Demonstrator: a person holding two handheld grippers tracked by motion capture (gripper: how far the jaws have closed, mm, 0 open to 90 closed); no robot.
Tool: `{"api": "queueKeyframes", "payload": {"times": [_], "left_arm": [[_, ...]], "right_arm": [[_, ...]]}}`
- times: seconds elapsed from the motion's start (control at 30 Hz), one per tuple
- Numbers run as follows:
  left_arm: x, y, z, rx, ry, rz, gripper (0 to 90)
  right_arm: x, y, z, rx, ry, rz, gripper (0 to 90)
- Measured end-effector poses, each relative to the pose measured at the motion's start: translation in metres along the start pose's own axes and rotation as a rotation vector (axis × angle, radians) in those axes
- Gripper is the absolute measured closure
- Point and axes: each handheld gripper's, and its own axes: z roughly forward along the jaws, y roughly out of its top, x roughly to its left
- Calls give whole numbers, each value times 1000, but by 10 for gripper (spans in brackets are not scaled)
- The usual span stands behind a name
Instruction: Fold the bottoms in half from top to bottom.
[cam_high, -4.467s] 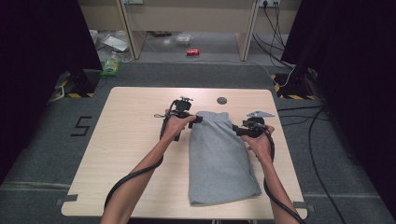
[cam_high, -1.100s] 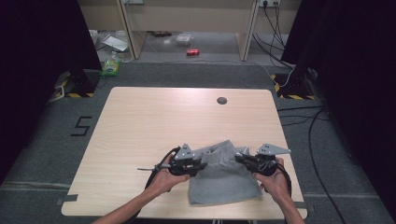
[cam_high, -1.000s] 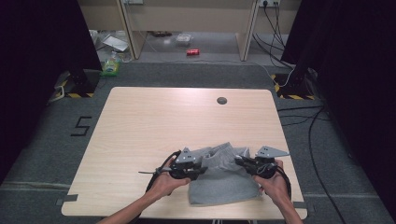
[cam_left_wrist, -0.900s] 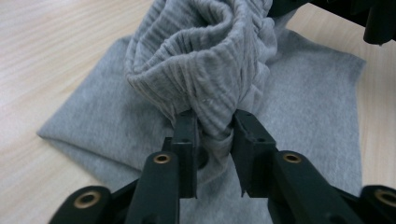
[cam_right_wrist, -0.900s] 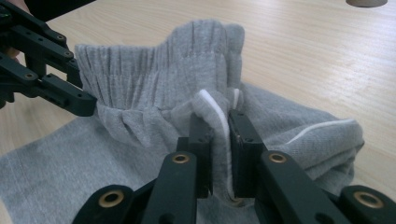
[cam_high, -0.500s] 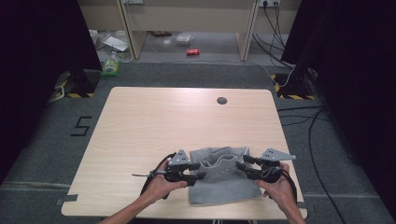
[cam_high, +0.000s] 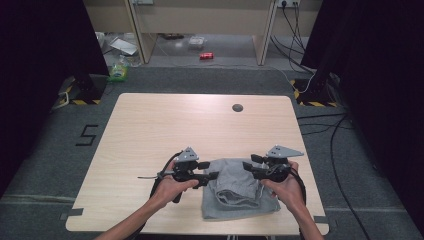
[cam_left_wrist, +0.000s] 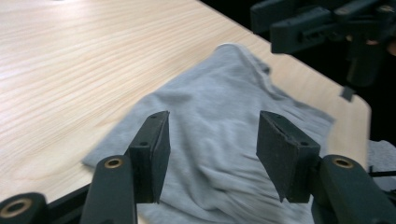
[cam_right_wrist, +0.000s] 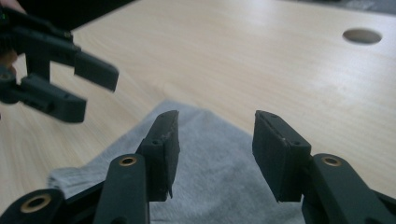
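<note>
A grey garment (cam_high: 240, 192) lies folded in half and rumpled near the table's front edge. My left gripper (cam_high: 210, 171) hovers at its left side, pointing right. My right gripper (cam_high: 250, 169) hovers at its right side, pointing left. Both jaws have just been opening, and nothing is between the pads. In the left gripper view the open left gripper (cam_left_wrist: 212, 126) hangs over the cloth (cam_left_wrist: 219, 93), with the right gripper (cam_left_wrist: 322, 23) beyond. The right gripper view has the open right gripper (cam_right_wrist: 215, 126) above the cloth's edge (cam_right_wrist: 210, 172), and the left gripper (cam_right_wrist: 60, 88) is at the left.
The light wooden table (cam_high: 175, 125) has a round cable hole (cam_high: 237, 107) at the far middle. Cables trail from both grippers off the front edge. Beyond the table are grey floor, shelving legs, cables and small litter.
The garment's far edge was drawn toward the front and laid over the near half. Both grippers then let go of the cloth, opened and rose slightly.
</note>
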Motion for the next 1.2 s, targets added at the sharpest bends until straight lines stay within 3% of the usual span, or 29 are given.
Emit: {"api": "queueKeyframes", "payload": {"times": [0.17,0.43,0.67,0.77,0.93,1.07,1.2], "left_arm": [[-2,-10,13,48,21,12,431],[-30,-22,15,90,32,111,419],[-63,-43,13,165,29,228,425],[-70,-55,16,180,62,278,422],[-69,-62,17,199,59,289,405],[-66,-60,14,179,31,249,401],[-62,-52,6,130,-2,202,384]], "right_arm": [[5,-12,14,102,-10,-27,519],[21,-40,3,181,-18,-58,519],[33,-65,-6,239,-17,-78,545],[37,-69,-10,238,-33,-93,546],[40,-74,-8,231,-55,-97,544],[40,-75,-10,217,-55,-75,531],[38,-73,-13,180,-35,-24,419]]}}
